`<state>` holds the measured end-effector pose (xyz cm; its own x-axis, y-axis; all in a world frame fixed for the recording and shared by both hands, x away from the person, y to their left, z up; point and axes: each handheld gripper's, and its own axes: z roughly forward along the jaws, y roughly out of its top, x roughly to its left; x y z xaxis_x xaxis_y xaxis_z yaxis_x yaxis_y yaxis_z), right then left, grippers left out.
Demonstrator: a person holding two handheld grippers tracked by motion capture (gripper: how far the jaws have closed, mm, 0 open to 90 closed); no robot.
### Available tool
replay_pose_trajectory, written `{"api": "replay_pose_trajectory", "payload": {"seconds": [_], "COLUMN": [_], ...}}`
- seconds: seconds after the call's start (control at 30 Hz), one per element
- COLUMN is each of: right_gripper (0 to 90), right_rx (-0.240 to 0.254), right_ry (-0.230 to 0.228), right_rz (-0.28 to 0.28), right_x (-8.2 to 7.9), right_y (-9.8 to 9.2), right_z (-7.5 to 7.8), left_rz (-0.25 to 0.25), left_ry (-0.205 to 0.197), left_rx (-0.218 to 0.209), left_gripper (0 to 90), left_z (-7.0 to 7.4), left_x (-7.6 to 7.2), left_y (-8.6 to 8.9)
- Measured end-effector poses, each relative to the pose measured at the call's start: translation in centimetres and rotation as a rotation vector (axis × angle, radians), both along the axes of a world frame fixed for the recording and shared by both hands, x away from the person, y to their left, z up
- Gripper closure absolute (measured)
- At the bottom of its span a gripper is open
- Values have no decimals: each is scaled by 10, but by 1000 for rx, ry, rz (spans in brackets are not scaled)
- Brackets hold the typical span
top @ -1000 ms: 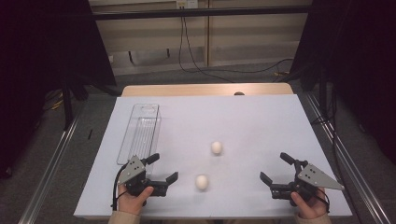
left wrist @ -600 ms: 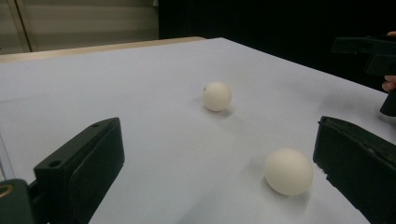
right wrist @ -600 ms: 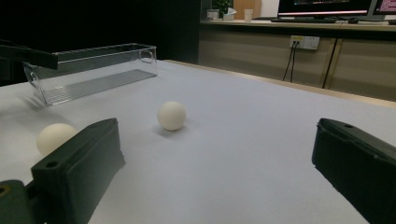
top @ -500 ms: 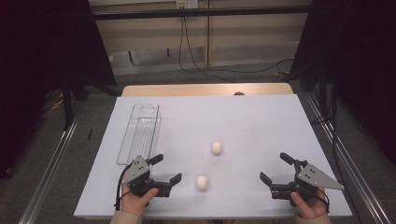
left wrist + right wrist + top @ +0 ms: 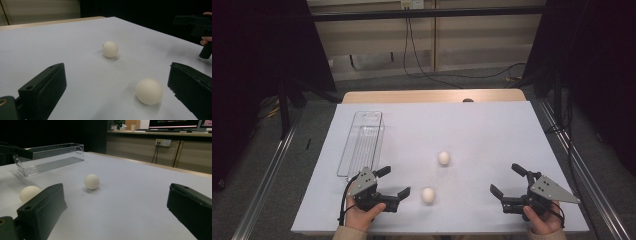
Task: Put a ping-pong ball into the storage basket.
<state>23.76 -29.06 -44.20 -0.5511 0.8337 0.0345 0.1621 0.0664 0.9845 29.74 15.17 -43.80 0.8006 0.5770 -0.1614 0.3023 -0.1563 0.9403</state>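
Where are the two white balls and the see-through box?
near ball (image 5: 428,195), high view, its middle
far ball (image 5: 443,158), high view, its middle
clear box (image 5: 354,161), high view, its left wall

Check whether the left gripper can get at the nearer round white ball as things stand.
Probably yes: the left gripper is open, the nearer round white ball lies just beyond its jaws, and bare white table lies between.

Lab or office test room: white-covered table (image 5: 492,130) inside dark curtains (image 5: 257,50), wall sockets (image 5: 162,142) with trailing cables (image 5: 412,50), monitors (image 5: 175,123) on a back counter (screens lit).
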Motion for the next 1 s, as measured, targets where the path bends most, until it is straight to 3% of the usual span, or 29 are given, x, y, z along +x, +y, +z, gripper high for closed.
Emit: {"api": "replay_pose_trajectory", "payload": {"seconds": [1.0], "right_gripper": [9], "right_rx": [1], "right_ry": [1], "right_rz": [0], "right_x": [0], "right_y": [0], "right_z": [0], "left_rz": [-32], "left_ry": [22], "left_rx": [22], "left_gripper": [19], "left_z": [-3], "left_x": [0], "left_y": [-12]}}
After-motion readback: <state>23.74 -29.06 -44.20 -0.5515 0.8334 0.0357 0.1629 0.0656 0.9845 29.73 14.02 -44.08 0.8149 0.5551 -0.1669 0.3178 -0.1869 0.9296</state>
